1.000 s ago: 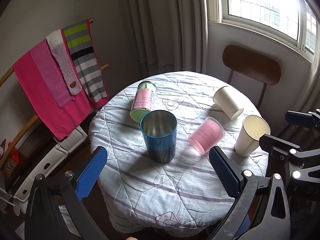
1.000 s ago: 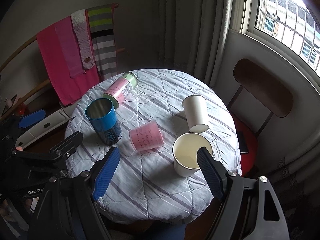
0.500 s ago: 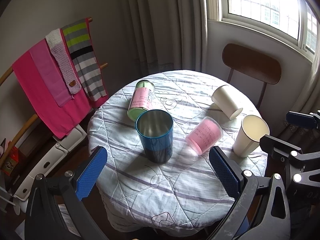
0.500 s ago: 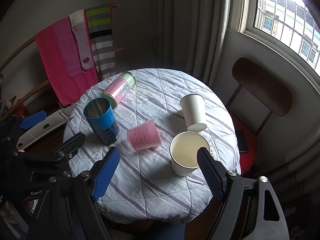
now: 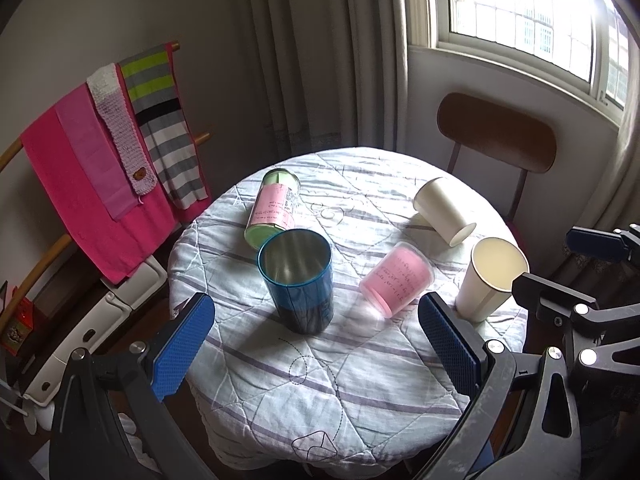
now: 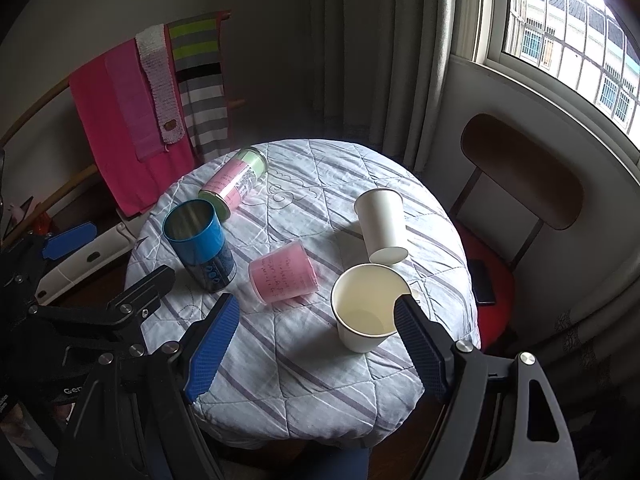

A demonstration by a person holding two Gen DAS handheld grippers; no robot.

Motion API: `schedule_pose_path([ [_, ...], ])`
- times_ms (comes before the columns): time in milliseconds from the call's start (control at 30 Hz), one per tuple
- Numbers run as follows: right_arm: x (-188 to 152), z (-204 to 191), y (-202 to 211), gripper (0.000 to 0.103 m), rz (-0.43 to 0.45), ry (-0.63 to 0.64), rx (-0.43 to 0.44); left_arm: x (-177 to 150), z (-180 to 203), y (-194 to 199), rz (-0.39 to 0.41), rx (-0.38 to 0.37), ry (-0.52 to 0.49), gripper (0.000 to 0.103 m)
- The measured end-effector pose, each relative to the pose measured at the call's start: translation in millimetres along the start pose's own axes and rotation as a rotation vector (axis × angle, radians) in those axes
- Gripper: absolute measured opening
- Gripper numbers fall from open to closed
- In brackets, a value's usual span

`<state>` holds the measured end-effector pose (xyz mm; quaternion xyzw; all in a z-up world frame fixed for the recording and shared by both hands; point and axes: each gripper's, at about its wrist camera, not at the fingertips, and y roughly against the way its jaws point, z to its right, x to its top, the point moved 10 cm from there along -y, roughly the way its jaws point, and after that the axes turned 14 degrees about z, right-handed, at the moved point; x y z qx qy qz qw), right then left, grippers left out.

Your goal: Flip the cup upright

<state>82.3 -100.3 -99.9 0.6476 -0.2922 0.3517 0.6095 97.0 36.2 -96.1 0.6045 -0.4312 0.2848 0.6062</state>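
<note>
Quilted round table (image 5: 320, 400) is sitting under both grippers; left gripper (image 5: 316, 344) and right gripper (image 6: 316, 344) are hanging wide open, holding nothing; blue cup (image 5: 298, 280) and paper cup (image 6: 370, 308) are standing upright; pink cup (image 6: 282, 276), white cup (image 6: 382, 224) and green cup (image 5: 274, 212) are lying tipped ahead, awaiting flipping.

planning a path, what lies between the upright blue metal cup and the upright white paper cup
The tipped pink plastic cup lies between blue metal cup and upright white paper cup, in both views.

Two white paper cups (image 6: 370, 308) (image 6: 382, 226), one pink cup (image 6: 284, 277), one blue tumbler (image 6: 200, 246), one green-capped can (image 6: 234, 184)
</note>
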Motion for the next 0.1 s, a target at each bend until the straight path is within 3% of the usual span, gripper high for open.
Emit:
schedule_pose_path([
  [100, 0.5, 0.2, 0.6, 0.081, 0.002, -0.001, -0.001, 1.3, -2.9, 1.2, 0.008, 0.027, -0.017, 0.103],
])
